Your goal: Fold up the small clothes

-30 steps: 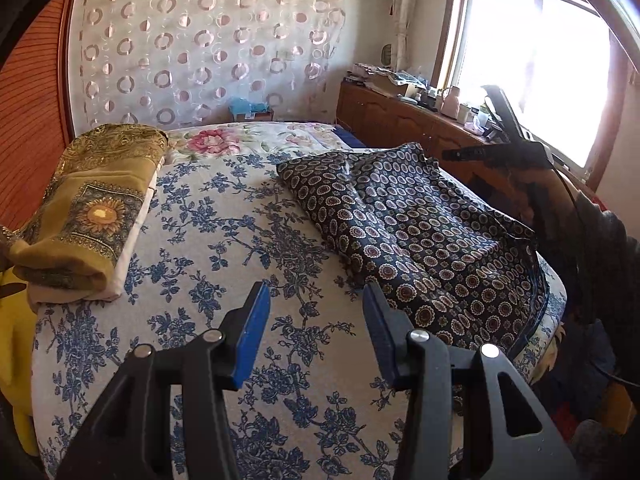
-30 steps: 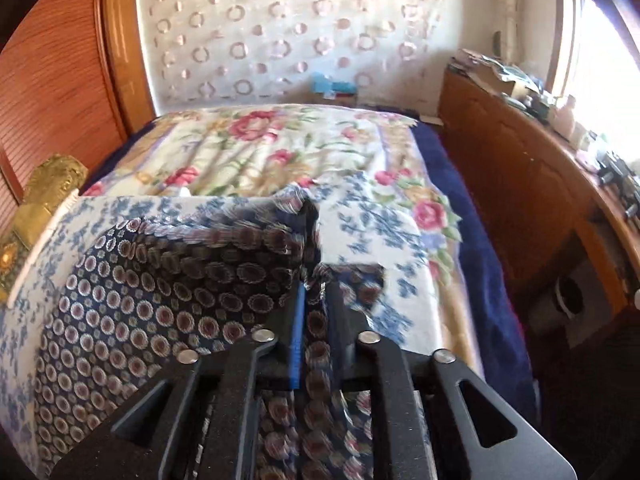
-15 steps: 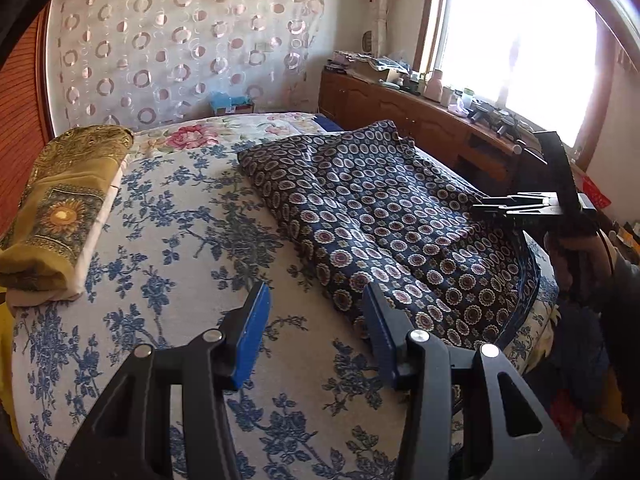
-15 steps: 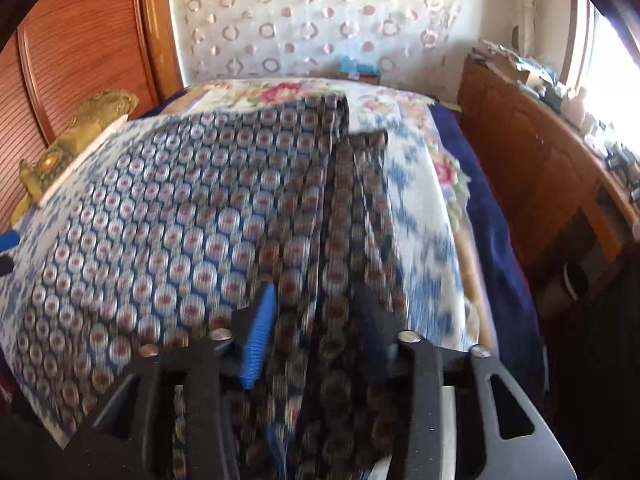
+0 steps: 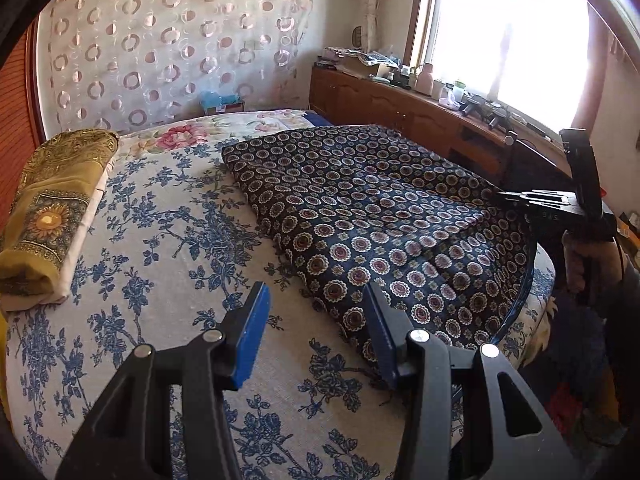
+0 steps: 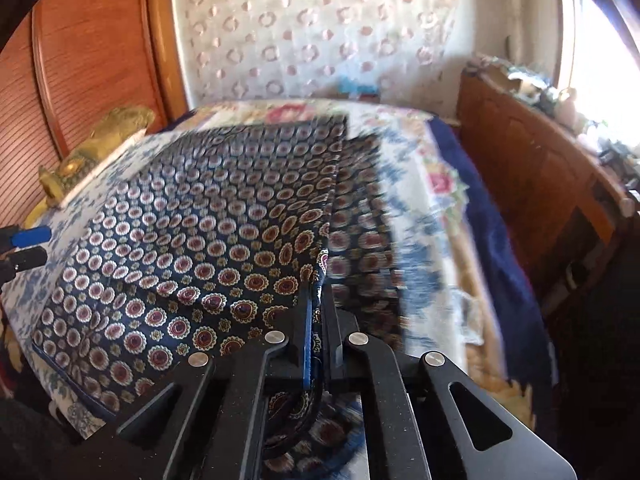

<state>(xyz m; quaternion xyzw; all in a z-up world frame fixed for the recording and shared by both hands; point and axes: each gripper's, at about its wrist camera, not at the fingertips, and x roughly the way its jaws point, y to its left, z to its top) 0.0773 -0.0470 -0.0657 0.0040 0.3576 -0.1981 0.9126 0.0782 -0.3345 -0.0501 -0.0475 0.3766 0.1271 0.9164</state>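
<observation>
Patterned garment (image 6: 208, 232), hem pinched in right tool (image 6: 318, 320)

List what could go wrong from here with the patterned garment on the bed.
1. The right gripper pinches only a thin edge of the dark patterned garment; a pull might slip it free or drag the layers askew.
2. The left gripper stands open and holds nothing, so the near corner is unpinned and may shift.
3. The garment's end hangs over the bed edge and could slide off.
</observation>
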